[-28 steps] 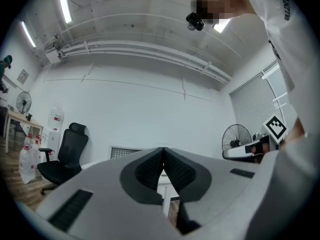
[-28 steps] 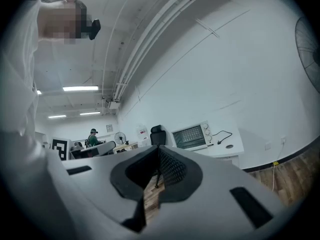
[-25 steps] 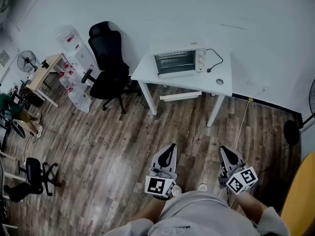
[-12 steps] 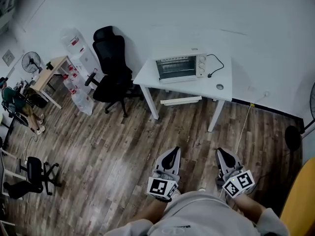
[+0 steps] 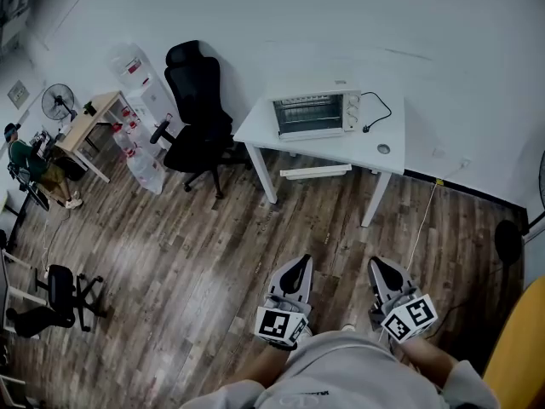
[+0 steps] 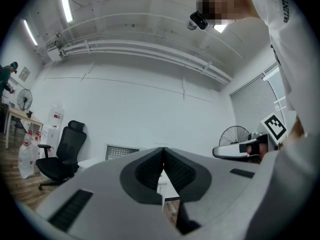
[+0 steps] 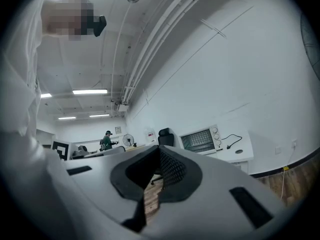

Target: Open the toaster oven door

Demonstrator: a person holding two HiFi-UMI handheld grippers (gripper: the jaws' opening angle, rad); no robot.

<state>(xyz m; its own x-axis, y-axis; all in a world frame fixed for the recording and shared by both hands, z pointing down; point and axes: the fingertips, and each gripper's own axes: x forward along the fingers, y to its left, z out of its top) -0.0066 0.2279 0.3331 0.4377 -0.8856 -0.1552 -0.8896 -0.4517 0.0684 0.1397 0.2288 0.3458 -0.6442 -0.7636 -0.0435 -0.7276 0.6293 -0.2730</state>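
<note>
The toaster oven (image 5: 313,113) sits on the bench (image 5: 255,130), which stands against the far wall, with its door facing the room. Its cord (image 5: 375,109) lies on the bench to its right, and a small round disc (image 5: 383,149) lies nearer the bench's front right corner. An office chair (image 5: 197,100) stands just left of the bench, and a water dispenser (image 5: 136,68) stands further left by the wall. The 2 tools are side by side over the floor (image 5: 170,254), well apart from the bench: the left hand-held gripper (image 5: 299,261) and the right hand-held gripper (image 5: 375,263).
</note>
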